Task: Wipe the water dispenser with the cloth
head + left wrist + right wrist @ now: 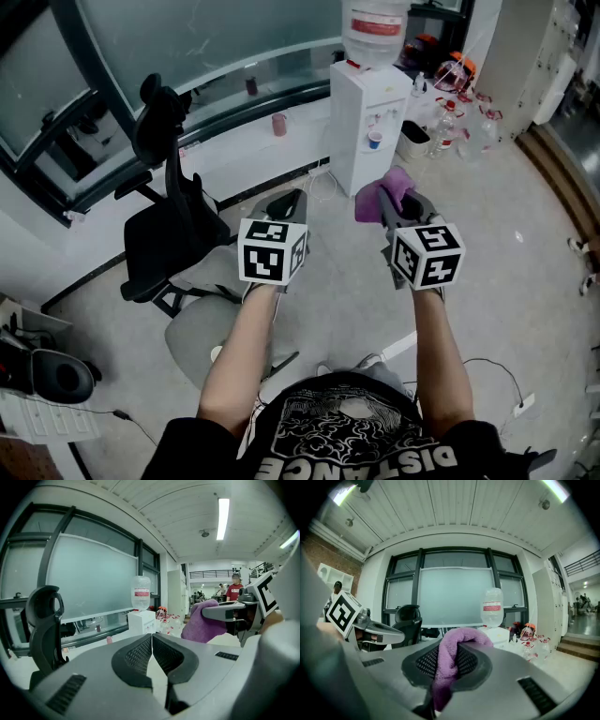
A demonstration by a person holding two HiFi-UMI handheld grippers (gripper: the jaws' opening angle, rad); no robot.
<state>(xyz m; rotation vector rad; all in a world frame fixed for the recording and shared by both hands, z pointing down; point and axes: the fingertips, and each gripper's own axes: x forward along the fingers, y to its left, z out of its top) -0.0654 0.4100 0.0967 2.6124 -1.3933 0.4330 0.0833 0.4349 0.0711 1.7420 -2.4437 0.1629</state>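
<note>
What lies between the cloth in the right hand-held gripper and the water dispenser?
Only bare floor separates cloth from water dispenser, per head view.

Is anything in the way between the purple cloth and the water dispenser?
Nothing visible does. The purple cloth in the right tool faces the water dispenser across open floor. The office chair stands off to the left.

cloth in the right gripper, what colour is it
Purple cloth; clearest in the right gripper view.

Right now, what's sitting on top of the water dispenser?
A clear water bottle with a red label stands on the water dispenser. Its neck and the top beneath it are hidden.
</note>
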